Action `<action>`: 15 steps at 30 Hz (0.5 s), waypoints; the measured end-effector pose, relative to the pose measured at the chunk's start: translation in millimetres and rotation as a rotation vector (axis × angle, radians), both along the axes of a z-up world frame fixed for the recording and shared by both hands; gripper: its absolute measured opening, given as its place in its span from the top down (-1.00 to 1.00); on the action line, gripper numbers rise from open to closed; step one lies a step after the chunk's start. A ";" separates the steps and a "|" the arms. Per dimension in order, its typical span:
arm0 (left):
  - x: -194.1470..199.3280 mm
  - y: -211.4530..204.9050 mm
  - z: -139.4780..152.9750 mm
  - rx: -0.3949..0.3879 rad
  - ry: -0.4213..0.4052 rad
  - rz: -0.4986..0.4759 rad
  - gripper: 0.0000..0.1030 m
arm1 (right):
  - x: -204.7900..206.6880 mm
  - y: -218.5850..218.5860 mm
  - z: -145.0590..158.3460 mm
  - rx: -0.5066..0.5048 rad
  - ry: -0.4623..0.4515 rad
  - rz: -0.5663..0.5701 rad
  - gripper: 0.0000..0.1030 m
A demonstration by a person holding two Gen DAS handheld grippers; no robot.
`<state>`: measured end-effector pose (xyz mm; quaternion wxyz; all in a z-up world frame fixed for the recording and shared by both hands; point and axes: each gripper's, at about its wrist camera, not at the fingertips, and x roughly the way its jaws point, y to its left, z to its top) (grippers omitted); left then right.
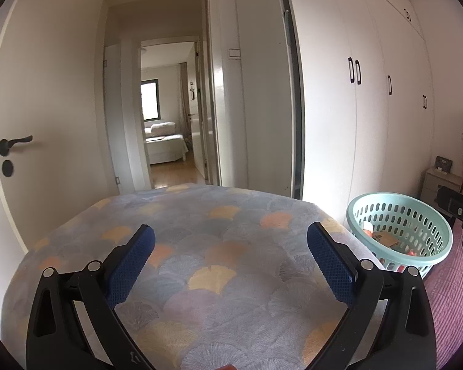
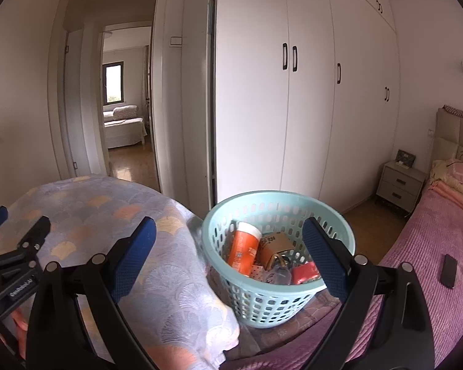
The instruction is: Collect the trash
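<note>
Both hand-held grippers, left point(image 1: 231, 240) and right point(image 2: 228, 234), gape wide, holding nothing. Pale-green perforated plastic basket point(image 2: 339, 234) sits on the pink bed point(image 2: 432, 246), at its edge beside the fan-patterned grey quilt point(image 1: 219, 215). Inside: orange cylindrical tube point(image 2: 243, 248), brown cardboard carton point(image 2: 274, 243), red wrapper point(image 2: 305, 273).

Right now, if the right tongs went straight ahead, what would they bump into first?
Probably the pale turquoise perforated plastic basket holding trash. The open right tongs point at its near-left rim, beside the fan-patterned blanket; depth is hard to judge.
</note>
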<state>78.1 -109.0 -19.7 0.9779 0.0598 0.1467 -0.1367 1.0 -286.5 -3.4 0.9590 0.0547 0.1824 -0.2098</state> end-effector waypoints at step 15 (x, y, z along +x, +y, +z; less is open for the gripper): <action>-11.8 9.5 27.7 0.049 -0.024 0.100 -0.85 | 1.6 12.7 6.8 0.001 -0.005 0.017 -0.77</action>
